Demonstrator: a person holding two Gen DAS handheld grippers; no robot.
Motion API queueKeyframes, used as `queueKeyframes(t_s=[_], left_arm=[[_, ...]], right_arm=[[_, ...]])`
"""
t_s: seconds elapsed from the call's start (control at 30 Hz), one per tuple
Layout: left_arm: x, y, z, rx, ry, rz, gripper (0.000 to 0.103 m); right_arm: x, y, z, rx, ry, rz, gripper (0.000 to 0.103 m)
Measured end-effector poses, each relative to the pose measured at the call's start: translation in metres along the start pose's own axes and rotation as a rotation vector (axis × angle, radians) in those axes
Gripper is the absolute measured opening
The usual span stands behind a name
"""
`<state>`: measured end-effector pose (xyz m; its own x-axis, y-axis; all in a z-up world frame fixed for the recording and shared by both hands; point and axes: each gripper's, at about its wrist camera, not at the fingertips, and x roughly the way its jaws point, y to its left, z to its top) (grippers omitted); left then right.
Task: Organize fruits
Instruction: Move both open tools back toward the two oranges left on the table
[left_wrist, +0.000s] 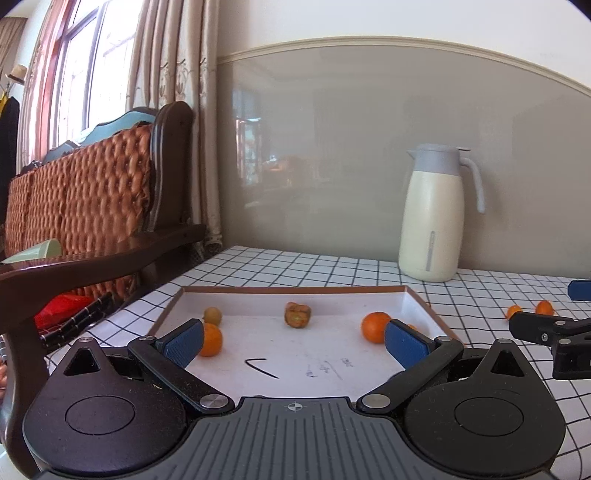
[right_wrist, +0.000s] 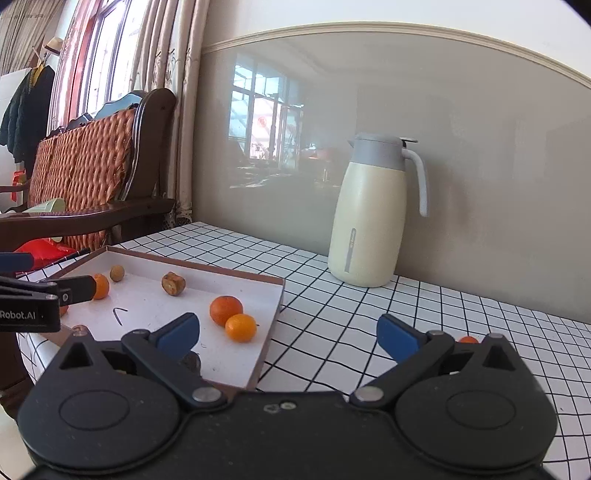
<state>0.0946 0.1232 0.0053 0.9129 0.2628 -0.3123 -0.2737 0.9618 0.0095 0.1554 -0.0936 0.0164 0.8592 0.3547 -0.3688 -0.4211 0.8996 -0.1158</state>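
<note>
Round glossy oranges (right_wrist: 241, 327) sit in a flat tray (right_wrist: 275, 308) (both tools spread, empty).

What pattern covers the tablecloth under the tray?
White tablecloth with a black grid pattern, clearest in the right wrist view.

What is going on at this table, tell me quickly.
A person holds two handheld grippers over a checked tablecloth, sorting fruit into a shallow white tray. Both the left gripper and the right gripper are open and hold nothing. Several small oranges, such as one near the tray's right edge, already lie in the tray with a brownish fruit. Two more oranges sit on the cloth outside it. A cream jug stands by the wall.
</note>
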Motion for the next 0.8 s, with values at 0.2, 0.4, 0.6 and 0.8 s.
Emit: queueKeyframes(t_s=[0.2,0.4,0.6,0.8], left_arm=[[-0.01,-0.04,-0.004,0.052,-0.011,-0.051,0.103],[-0.012,-0.075,-0.009,0.095,-0.013,-0.113,0.103],[-0.01,-0.111,-0.008,0.116,-0.01,-0.182,0.102],[-0.007,-0.151,-0.005,0.154,-0.035,-0.24,0.102]], right_arm=[[-0.019,-0.023,-0.009,0.023,-0.004,-0.05,0.097],[-0.034,-0.051,-0.02,0.041,-0.001,-0.114,0.097],[-0.047,-0.086,-0.031,0.084,0.026,-0.166,0.092],[-0.057,-0.117,-0.041,0.105,0.04,-0.233,0.089]])
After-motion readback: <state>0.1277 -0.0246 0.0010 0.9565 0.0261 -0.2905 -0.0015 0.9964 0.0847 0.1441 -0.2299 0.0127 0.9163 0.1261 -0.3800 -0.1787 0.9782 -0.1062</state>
